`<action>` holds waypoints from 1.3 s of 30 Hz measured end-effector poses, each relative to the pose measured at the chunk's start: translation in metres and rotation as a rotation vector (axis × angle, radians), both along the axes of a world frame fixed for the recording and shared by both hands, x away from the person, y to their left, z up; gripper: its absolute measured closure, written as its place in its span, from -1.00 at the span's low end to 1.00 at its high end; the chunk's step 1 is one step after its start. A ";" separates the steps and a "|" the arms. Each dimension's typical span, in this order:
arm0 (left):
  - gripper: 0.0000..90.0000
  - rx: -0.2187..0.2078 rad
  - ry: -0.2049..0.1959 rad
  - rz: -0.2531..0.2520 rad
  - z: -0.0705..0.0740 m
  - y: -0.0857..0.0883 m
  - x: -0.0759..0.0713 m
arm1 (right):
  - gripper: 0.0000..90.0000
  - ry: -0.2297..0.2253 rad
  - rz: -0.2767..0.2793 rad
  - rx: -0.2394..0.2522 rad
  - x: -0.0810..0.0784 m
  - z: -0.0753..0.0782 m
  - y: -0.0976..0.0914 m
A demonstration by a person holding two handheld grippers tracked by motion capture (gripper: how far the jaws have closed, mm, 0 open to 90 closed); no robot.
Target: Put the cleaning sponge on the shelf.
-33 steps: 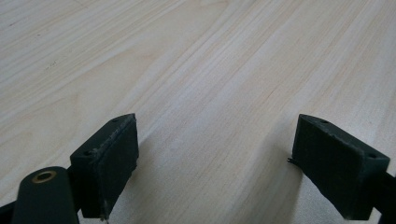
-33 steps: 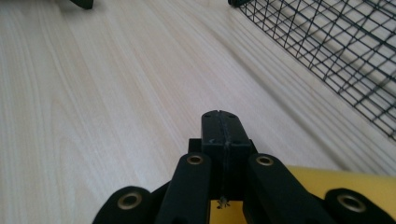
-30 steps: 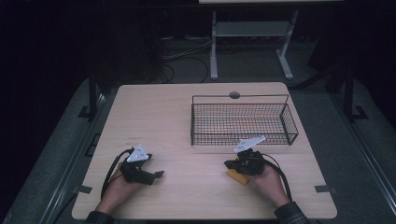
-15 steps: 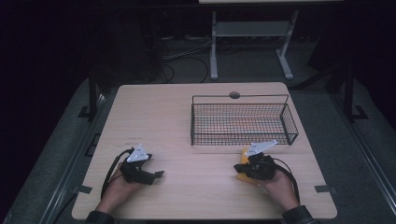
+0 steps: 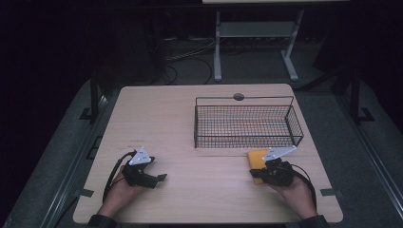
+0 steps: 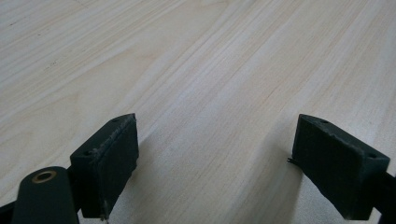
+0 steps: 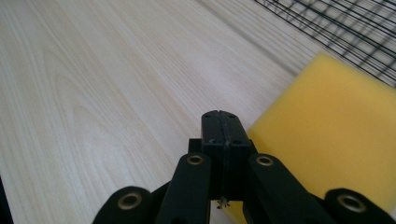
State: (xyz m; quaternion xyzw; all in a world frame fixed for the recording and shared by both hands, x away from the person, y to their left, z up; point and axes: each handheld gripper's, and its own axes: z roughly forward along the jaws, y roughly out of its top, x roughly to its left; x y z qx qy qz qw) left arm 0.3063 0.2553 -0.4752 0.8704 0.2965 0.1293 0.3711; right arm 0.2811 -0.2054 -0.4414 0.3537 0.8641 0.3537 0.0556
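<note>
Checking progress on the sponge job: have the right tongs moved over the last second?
Yes. The right tongs have slid rightward along the table's near side, now nearer the wire basket's right end, beside the yellow sponge.

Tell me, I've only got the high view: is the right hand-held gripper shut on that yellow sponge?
Observer: No. The right hand-held gripper has its jaws shut on each other with nothing in them. The yellow sponge lies flat on the table beside them.
Operator: And the left one, is it holding anything?
Observer: No. The left hand-held gripper is wide open, with just bare wood between its jaws.
</note>
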 end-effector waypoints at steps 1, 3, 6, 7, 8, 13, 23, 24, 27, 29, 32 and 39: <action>-0.69 0.000 0.000 0.000 0.000 0.000 0.000 | 0.99 -0.003 -0.003 0.002 0.000 0.000 -0.002; -0.69 0.000 0.000 0.000 0.000 0.000 0.000 | 0.99 -0.003 -0.010 -0.002 -0.001 0.000 -0.008; -0.69 0.000 0.000 0.000 0.000 0.000 0.000 | 0.99 -0.002 -0.025 -0.007 -0.002 0.001 -0.015; -0.69 0.000 0.000 0.000 0.000 0.000 0.000 | 0.99 0.001 -0.033 -0.006 -0.002 0.001 -0.017; -0.69 0.000 0.000 0.000 0.000 0.000 0.000 | 0.99 0.001 -0.040 -0.004 -0.003 0.001 -0.019; -0.69 0.000 0.000 0.000 0.000 0.000 0.000 | 0.99 -0.002 -0.059 -0.003 -0.005 0.001 -0.030; -0.69 0.000 0.000 0.000 0.000 0.000 0.000 | 0.91 -0.017 -0.082 0.014 -0.010 0.007 -0.039; -0.69 0.000 0.000 -0.001 0.000 0.000 0.000 | 0.87 -0.013 -0.087 0.020 -0.009 0.008 -0.038; -0.69 0.000 0.000 0.000 0.000 0.000 0.000 | 0.75 -0.018 -0.095 0.005 -0.008 0.013 -0.037; -0.69 0.000 0.000 0.000 0.000 0.000 0.000 | 0.62 -0.025 -0.098 -0.005 -0.007 0.015 -0.036; -0.69 -0.001 -0.001 0.000 0.000 0.000 0.000 | 0.38 -0.023 -0.114 -0.027 -0.005 0.021 -0.036; -0.69 -0.004 -0.002 0.002 0.000 0.000 0.000 | -0.21 0.006 -0.152 -0.106 0.004 0.025 -0.035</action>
